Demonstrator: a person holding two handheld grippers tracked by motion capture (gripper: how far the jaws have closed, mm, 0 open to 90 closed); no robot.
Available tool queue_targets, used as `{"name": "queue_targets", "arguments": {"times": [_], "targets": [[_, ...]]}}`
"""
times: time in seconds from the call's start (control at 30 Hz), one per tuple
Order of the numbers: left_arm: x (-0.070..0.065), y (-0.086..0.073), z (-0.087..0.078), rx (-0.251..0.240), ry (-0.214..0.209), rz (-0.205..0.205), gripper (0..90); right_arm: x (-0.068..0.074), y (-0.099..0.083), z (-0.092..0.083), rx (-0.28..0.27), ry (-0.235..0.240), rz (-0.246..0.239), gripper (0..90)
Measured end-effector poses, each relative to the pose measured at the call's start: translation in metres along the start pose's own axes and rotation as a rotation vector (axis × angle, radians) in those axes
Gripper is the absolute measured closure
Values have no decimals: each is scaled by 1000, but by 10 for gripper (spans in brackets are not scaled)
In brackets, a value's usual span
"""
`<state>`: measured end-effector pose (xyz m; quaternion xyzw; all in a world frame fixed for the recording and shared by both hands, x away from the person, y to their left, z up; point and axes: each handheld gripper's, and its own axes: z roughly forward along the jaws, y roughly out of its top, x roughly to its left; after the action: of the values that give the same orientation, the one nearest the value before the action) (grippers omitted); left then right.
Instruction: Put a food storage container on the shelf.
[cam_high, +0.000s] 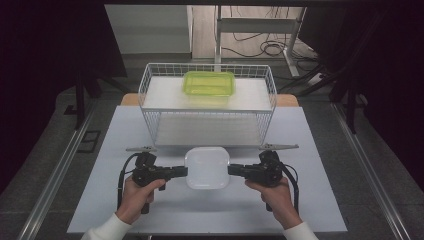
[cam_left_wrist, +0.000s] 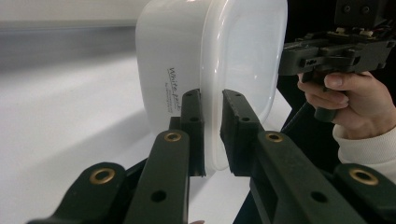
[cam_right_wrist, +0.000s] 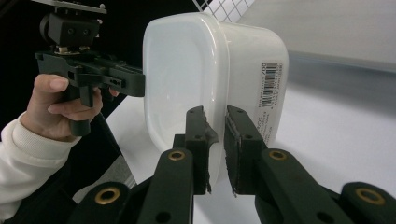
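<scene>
wire rack (cam_high: 207, 131) on table (cam_high: 110, 200)

White wire basket (cam_high: 150, 95) stands at the far middle of the pale table (cam_high: 310, 200), a white shelf board across its upper level. Lime-green lidded container (cam_high: 209, 83) rests on that board, toward the back. Beyond the table: grey floor, loose black cables (cam_high: 272, 48), white desk frame (cam_high: 257, 25)
</scene>
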<state>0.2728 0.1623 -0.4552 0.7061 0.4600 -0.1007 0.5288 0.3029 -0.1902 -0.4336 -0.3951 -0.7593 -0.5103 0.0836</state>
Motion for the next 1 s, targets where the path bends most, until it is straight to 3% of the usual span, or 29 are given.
{"name": "queue_targets", "arguments": {"times": [0.57,1.0], "targets": [[-11,13,-9,-26,13,58,796,11,10,-7,-42,-8,-64,794],[-17,39,-14,-39,8,94,795,14,29,-13,-73,-8,-87,793]]}}
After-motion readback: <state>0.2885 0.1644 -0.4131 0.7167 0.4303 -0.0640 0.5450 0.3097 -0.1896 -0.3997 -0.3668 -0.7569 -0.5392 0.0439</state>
